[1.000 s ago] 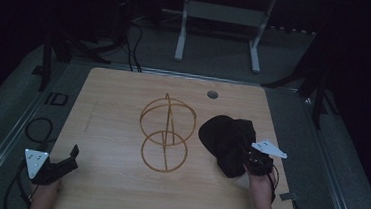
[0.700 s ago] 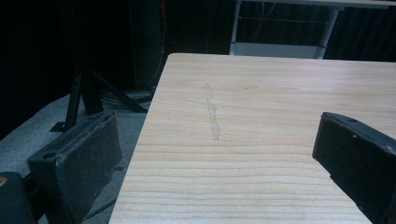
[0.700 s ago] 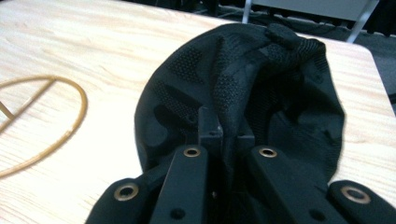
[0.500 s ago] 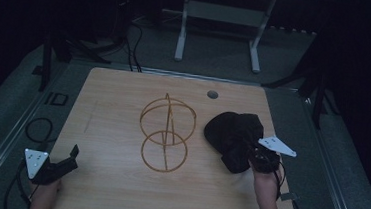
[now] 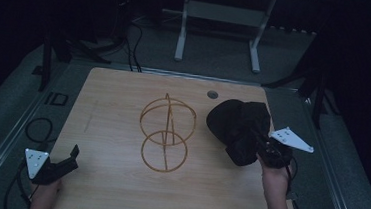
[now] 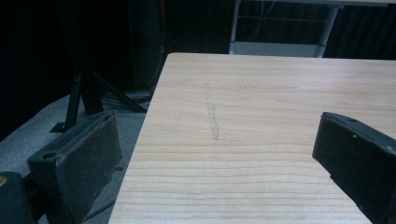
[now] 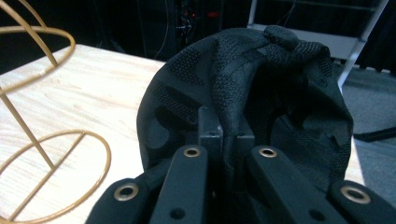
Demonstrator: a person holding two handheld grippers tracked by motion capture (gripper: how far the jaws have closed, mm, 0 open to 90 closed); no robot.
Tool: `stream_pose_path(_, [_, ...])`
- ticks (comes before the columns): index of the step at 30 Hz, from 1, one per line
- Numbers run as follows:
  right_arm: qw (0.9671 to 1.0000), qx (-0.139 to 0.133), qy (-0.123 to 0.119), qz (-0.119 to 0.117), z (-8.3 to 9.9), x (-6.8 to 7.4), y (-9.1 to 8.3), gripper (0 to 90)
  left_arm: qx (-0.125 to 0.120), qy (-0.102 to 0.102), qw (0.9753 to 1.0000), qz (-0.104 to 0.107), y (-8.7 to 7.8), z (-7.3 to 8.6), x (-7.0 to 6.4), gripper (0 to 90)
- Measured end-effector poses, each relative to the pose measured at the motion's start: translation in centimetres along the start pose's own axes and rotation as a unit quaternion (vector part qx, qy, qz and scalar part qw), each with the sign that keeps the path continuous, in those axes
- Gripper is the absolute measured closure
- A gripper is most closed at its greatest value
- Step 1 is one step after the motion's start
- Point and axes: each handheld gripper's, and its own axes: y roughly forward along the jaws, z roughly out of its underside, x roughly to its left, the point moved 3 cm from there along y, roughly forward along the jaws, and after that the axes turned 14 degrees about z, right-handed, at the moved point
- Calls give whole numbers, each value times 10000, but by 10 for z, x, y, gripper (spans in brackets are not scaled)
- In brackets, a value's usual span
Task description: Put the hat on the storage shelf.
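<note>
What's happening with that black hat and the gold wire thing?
A person holds a hand-held gripper in each hand at a wooden table. The right hand-held gripper is clamped on a fold of the black cap, which sits at the table's right side. The gold wire stand stands alone in the middle, beside the cap. The left hand-held gripper waits open at the near left corner, holding nothing.

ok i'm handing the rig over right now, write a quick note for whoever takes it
Right gripper: shut on a fold of the black cap, at the table's right side, beside the gold wire stand.
Left gripper: open, holding nothing, at the near left corner.
Done: cap is gripped; it is not on the stand.
Left: probably carry the cap to the stand and set it over the wire loops, then release. Which part of the cap is pinched cannot be told.
</note>
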Motion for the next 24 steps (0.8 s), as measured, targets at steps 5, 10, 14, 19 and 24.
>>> stream_pose_path(5, [9998, -207, 9, -18, -21, -2, -10, 881, 2, -6, 10000, -2, 0, 0, 0, 18])
stream_pose_path(10, [9988, -481, -58, 32, -44, -4, -22, 881, 5, -8, 10000, -4, 0, 0, 0, 18])
stream_pose_path(14, [9975, -698, -106, 36, -65, -4, -33, 881, 14, -4, 10000, -5, 0, 0, 0, 18])
stream_pose_path(19, [9953, -950, -172, 31, -89, -1, -44, 881, 20, 4, 10000, 0, 0, 0, 0, 18])
stream_pose_path(24, [9936, -1113, -196, -41, -108, 6, -50, 881, 33, 5, 10000, 0, 0, 0, 0, 18])
